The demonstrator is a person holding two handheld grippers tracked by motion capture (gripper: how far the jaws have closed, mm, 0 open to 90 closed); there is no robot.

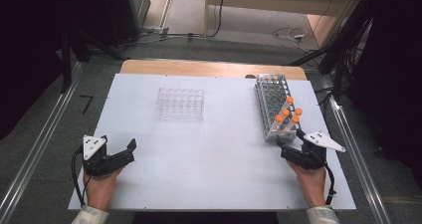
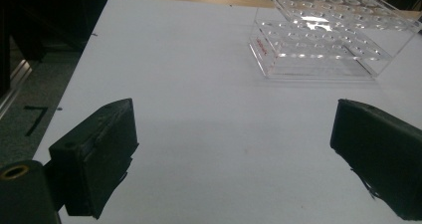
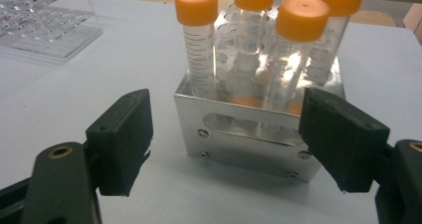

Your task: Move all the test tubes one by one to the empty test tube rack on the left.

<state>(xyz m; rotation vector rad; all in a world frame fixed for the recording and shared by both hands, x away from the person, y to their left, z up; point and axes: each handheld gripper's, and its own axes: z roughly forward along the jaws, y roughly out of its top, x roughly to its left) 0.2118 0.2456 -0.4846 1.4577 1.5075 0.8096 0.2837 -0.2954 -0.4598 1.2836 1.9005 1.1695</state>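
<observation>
A metal tube rack [image 1: 271,97] stands at the right of the white table [image 1: 209,159]. Several clear tubes with orange caps [image 1: 287,113] fill its near end. My right gripper [image 1: 289,140] is open just in front of that end. In the right gripper view the rack's front face [image 3: 249,134] lies ahead between the jaws of the right gripper [image 3: 226,104], apart from both, with the capped tubes [image 3: 199,40] upright above it. An empty clear plastic rack [image 1: 180,103] sits mid-table. My left gripper [image 1: 119,145] rests open at the front left, nothing between its jaws [image 2: 234,129].
The clear rack [image 2: 323,35] lies ahead and to the right of the left gripper. The table's wooden far edge [image 1: 209,67] borders grey floor with cables. Metal rails run along both sides of the table. The rear rows of the metal rack hold no tubes.
</observation>
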